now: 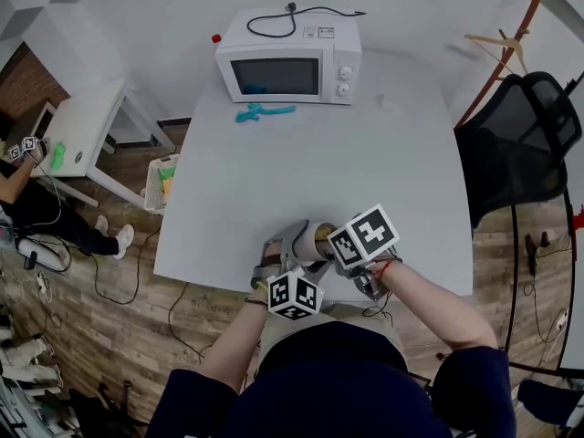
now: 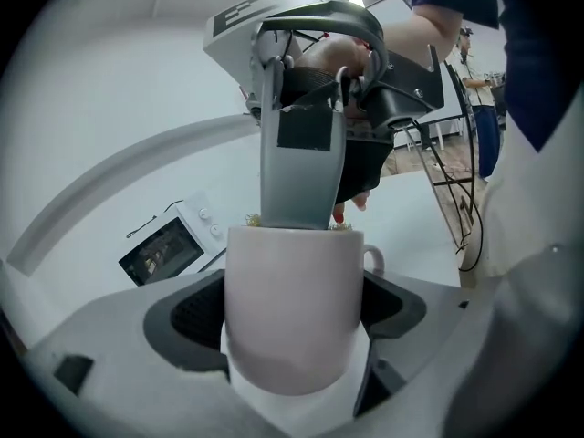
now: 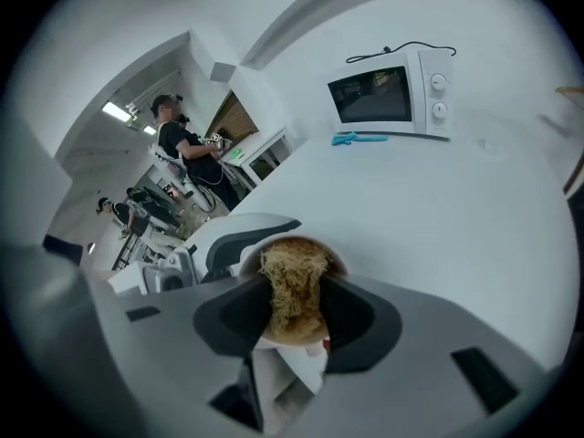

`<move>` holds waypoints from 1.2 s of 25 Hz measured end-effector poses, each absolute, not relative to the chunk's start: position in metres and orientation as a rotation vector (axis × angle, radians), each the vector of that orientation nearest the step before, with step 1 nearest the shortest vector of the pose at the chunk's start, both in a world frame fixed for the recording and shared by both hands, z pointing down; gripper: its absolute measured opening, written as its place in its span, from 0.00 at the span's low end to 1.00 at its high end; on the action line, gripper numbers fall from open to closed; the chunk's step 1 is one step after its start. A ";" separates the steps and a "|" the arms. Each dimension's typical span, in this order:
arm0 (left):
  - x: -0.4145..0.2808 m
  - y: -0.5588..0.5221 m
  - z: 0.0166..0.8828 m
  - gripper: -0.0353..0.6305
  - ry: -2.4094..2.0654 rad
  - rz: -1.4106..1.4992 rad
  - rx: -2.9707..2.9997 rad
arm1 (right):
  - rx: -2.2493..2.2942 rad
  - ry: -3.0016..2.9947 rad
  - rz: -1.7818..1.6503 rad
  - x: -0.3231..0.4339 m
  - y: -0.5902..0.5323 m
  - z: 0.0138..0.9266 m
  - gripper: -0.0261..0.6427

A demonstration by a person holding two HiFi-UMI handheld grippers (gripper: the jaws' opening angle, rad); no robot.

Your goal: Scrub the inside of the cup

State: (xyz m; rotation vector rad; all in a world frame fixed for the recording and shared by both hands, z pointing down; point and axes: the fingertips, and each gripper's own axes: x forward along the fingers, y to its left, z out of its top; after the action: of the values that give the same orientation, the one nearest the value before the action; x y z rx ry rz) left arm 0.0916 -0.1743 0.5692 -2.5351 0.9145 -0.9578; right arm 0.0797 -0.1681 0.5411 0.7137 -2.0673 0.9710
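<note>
A white cup (image 2: 292, 308) with a small handle at its right sits between the jaws of my left gripper (image 2: 292, 322), which is shut on it near the table's front edge. The cup (image 1: 306, 242) shows there partly hidden by the marker cubes. My right gripper (image 3: 294, 313) is shut on a tan fibrous scrubber (image 3: 294, 286), pushed into the cup's mouth (image 3: 315, 245). In the left gripper view the right gripper's grey finger (image 2: 301, 153) reaches down into the cup, with strands of scrubber at the rim. My right gripper (image 1: 339, 245) meets my left gripper (image 1: 285, 261) over the cup.
A white microwave (image 1: 288, 57) stands at the back of the white table (image 1: 365, 172), its cable on top. A teal tool (image 1: 263, 111) lies in front of it. A black chair (image 1: 525, 144) is at the right. A person (image 3: 178, 144) stands by a side desk (image 1: 78, 135) at left.
</note>
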 end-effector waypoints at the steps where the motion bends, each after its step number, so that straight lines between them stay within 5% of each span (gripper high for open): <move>1: 0.092 -0.173 0.569 0.69 0.911 -0.955 -2.539 | 0.710 -2.071 0.948 0.080 -0.167 0.541 0.28; 30: 0.108 -0.158 0.579 0.69 0.834 -0.909 -2.705 | -0.046 -1.956 -0.637 0.072 -0.135 0.542 0.28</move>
State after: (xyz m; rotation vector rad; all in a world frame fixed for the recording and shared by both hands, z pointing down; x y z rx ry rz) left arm 0.1080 -0.1581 0.5795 -2.7053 0.8340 -0.9088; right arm 0.0717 -0.1351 0.5419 -0.0464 -1.9564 -0.6365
